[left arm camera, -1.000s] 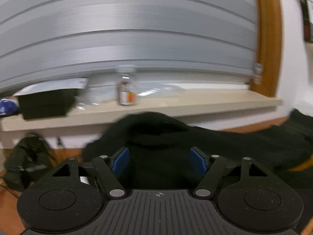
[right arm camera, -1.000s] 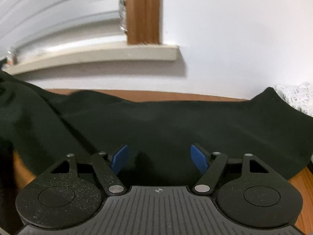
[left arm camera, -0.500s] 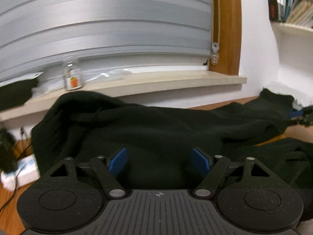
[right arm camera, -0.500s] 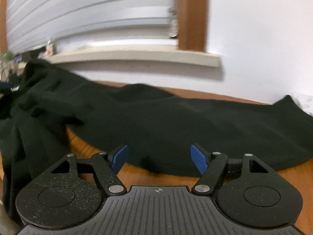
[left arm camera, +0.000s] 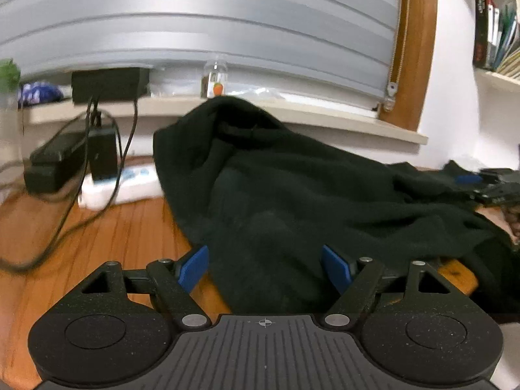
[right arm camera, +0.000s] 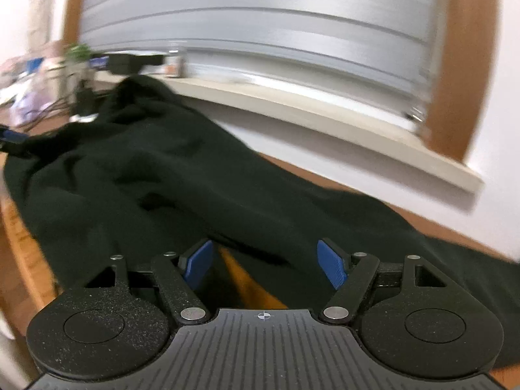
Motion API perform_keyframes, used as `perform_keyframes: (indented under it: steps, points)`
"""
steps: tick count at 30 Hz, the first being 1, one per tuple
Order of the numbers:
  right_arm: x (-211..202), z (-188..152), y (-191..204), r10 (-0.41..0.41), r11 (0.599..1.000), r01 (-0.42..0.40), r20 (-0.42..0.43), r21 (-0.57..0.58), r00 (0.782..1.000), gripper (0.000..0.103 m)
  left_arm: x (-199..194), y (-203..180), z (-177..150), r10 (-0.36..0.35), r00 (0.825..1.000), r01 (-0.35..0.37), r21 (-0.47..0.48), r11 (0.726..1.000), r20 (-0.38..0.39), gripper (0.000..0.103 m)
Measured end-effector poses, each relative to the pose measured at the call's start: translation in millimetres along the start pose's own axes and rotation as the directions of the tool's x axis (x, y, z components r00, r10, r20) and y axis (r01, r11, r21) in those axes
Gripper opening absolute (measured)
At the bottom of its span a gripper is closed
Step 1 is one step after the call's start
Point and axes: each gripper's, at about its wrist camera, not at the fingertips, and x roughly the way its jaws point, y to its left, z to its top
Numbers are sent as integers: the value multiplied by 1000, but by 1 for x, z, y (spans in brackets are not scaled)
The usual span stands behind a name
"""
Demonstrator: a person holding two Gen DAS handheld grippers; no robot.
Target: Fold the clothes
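A black garment (left arm camera: 292, 195) lies crumpled on the wooden table (left arm camera: 107, 237), heaped highest near the window sill. My left gripper (left arm camera: 265, 266) is open just above the garment's near edge, with cloth below and ahead of its blue pads (left arm camera: 195, 266) and nothing pinched. In the right wrist view the same garment (right arm camera: 146, 169) spreads from left to right. My right gripper (right arm camera: 265, 265) is open over its near hem, and a strip of bare table (right arm camera: 247, 279) shows between the fingers. Each gripper appears small in the other's view: the right gripper (left arm camera: 487, 185), the left gripper (right arm camera: 9, 136).
Behind the garment runs a window sill (left arm camera: 325, 117) with a small bottle (left arm camera: 214, 81) and a black box (left arm camera: 109, 83). A white power strip (left arm camera: 123, 185), black adapters (left arm camera: 55, 162) and trailing cables (left arm camera: 65, 224) lie at the left. A bookshelf (left arm camera: 497, 48) hangs at the right.
The left gripper has swung left and slightly down, bringing the power strip and cables into view. The right gripper has swung left and rolled, so its view tilts. Both stay open.
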Motion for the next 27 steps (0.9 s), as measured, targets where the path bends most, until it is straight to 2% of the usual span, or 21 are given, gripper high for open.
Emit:
perform_keyframes:
  steps: [4, 8, 13, 20, 27]
  points:
    - [12, 3, 31, -22, 992, 21, 0, -121, 1000, 71, -4, 6, -11, -59, 998, 59, -12, 998, -5, 79]
    - [13, 3, 38, -19, 994, 21, 16, -111, 1000, 71, -4, 11, -15, -114, 993, 114, -14, 993, -12, 79]
    - [0, 8, 47, 41, 993, -37, 31, -116, 999, 71, 0, 18, -16, -138, 990, 138, -74, 988, 0, 79]
    - [8, 27, 81, 176, 974, -170, 26, -151, 984, 71, 24, 6, -2, -38, 999, 36, -46, 998, -29, 80]
    - [33, 51, 135, 331, 918, -327, -19, -222, 943, 71, 33, 3, 13, -22, 1000, 23, -67, 997, 9, 79]
